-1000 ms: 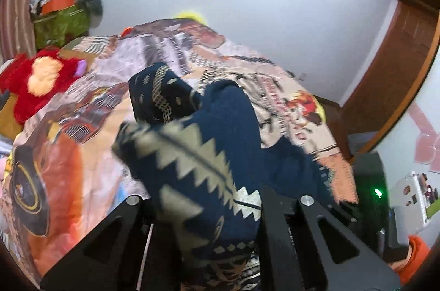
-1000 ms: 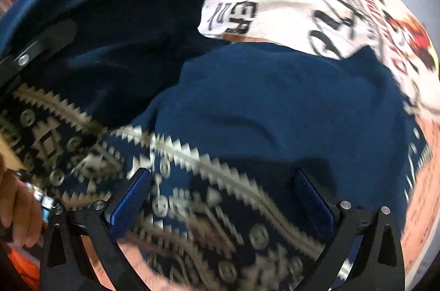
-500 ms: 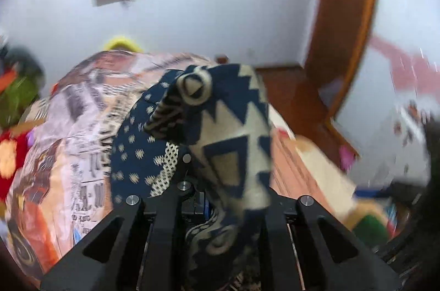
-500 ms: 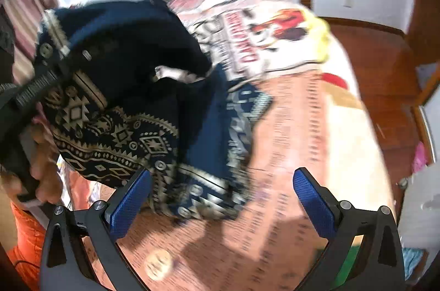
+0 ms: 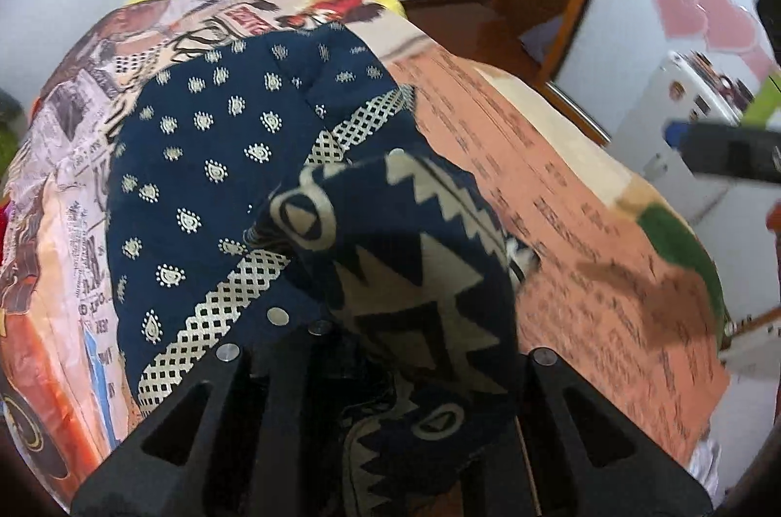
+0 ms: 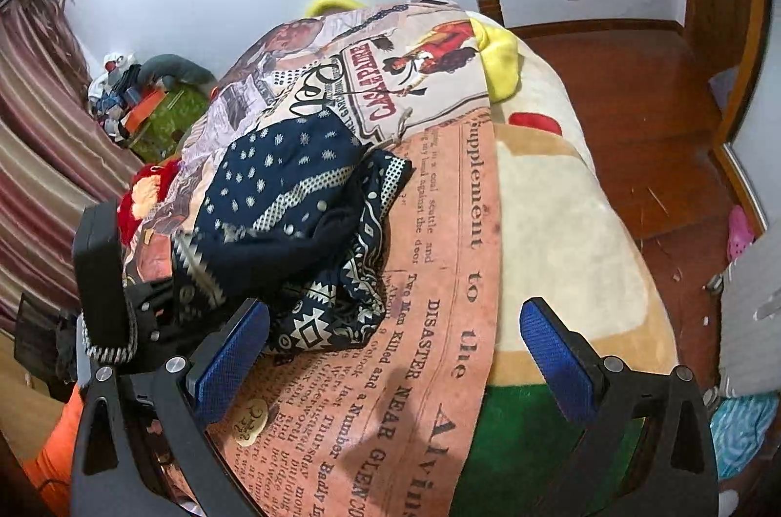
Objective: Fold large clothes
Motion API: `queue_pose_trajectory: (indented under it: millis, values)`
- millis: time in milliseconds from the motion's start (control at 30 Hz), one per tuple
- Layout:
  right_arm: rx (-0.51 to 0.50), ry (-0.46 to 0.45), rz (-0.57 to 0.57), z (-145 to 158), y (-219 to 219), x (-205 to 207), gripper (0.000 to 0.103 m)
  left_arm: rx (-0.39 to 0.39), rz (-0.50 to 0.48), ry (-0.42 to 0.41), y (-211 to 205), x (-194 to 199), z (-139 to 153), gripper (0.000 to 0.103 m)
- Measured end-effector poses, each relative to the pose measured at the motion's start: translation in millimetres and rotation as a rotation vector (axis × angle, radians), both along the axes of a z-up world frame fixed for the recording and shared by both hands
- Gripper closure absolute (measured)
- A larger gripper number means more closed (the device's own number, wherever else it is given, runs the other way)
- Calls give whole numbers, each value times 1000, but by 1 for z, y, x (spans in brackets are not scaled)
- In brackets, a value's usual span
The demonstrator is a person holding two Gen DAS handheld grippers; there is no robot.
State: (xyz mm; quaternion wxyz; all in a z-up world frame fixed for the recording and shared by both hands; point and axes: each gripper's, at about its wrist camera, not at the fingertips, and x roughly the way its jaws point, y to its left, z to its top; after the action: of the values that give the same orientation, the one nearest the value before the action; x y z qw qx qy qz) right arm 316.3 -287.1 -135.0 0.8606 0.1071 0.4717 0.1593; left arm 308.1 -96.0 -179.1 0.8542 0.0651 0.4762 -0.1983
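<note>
Cloth (image 5: 234,155), navy with cream dots and lattice bands, lies bunched on the bed (image 5: 576,195), and its edge runs up into the left gripper (image 5: 390,351). That gripper's jaws are narrow, clamped on a fold with a big zigzag print that bulges over and ahead of them, hiding the tips. A second ago the same fold hung in front of these jaws in a taller heap, with a red plush toy off to their left; half a second ago the fold stood upright. Now it droops lower and the dotted panel spreads flat to the left of the jaws, while bare salmon newsprint bedding shows to their right.

In the right wrist view, the cloth (image 6: 302,224) sits ahead and to the left of the right gripper (image 6: 395,351), close beside its left finger (image 6: 229,361) but not between the pads. The left gripper (image 6: 146,312) appears at the far left of that view, clamped on the cloth's near edge. The right jaws stand wide with nothing in them, only the printed bedding (image 6: 439,321) below the gap. A second ago navy fabric filled the whole space between these blue pads; half a second ago it had already slid off to the left. A wooden floor (image 6: 634,102) lies beyond the right finger (image 6: 561,365).
</note>
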Motion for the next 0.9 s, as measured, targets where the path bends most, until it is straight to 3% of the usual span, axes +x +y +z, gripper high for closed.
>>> queue_pose_trajectory:
  millis: [100, 167, 200, 267, 333, 467, 633, 767, 900]
  values:
    - [5, 2, 6, -1, 5, 0, 0, 20, -23, 2, -4, -5, -6, 92]
    - [4, 0, 12, 0, 8, 0, 0, 21, -21, -4, -4, -4, -6, 83]
    - [3, 0, 13, 0, 9, 0, 0, 10, -27, 2, -6, -5, -6, 76]
    - [4, -4, 15, 3, 10, -2, 0, -27, -61, 28, -10, -7, -2, 43]
    - [3, -12, 16, 6, 11, -4, 0, -34, -102, 30, -18, -14, 3, 30]
    - [4, -13, 9, 8, 10, -4, 0, 14, -103, -6, -23, -24, 10, 30]
    - [18, -15, 8, 9, 10, -3, 0, -112, -30, -14, 9, -33, 41, 30]
    - [9, -25, 23, 13, 17, 2, 0, -134, 31, -135, 42, -44, 80, 30]
    - [21, -34, 55, 18, 34, 12, 0, -97, 148, -239, 86, -50, 104, 30]
